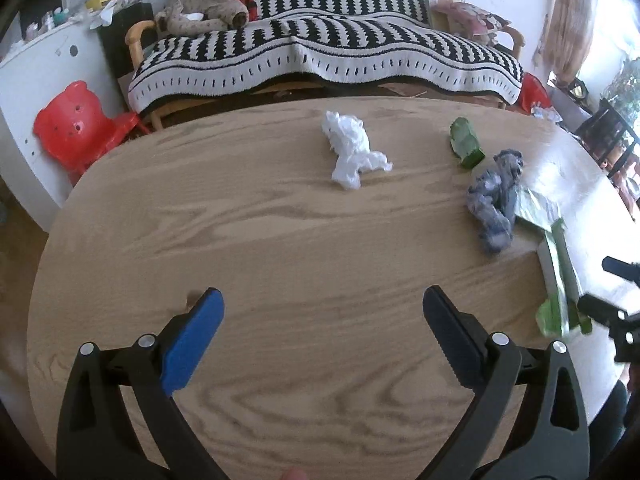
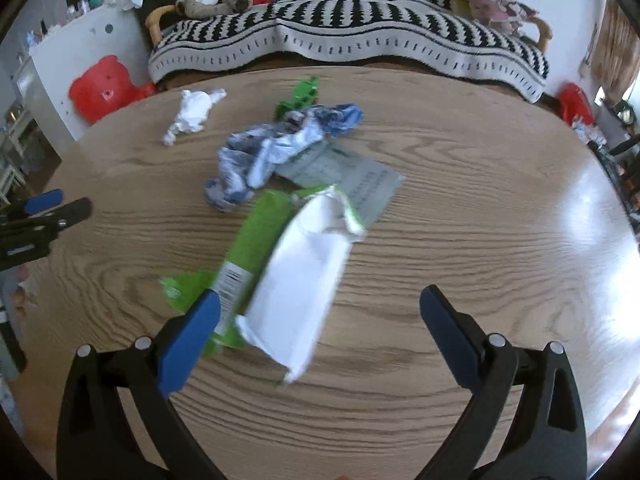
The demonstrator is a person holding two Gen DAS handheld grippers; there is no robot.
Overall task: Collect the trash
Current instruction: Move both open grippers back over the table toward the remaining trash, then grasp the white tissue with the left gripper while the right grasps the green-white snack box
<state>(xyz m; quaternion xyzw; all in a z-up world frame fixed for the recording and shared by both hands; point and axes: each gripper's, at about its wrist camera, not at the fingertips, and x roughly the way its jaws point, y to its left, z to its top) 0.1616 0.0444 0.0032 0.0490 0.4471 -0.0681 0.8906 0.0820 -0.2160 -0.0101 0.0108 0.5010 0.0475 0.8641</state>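
Trash lies scattered on a round wooden table point(image 1: 280, 240). A crumpled white tissue point(image 1: 352, 152) point(image 2: 192, 114) sits toward the far side. Right of it are a small green wrapper point(image 1: 464, 142) point(image 2: 300, 96), a crumpled blue-and-white wrapper point(image 1: 496, 200) point(image 2: 276, 152), and a flattened green-and-white carton point(image 1: 556, 276) point(image 2: 296, 276) over a grey leaflet point(image 2: 360, 180). My left gripper point(image 1: 322, 312) hangs open above bare wood, well short of the tissue. My right gripper point(image 2: 320, 312) is open, its fingers astride the carton's near end without closing on it.
Beyond the table stands a sofa with a black-and-white striped blanket point(image 1: 320, 52) and a stuffed toy point(image 1: 204, 12). A red plastic child's chair point(image 1: 76, 128) sits at the left by a white cabinet point(image 1: 36, 76). The table's right side is glossy with glare point(image 2: 580, 208).
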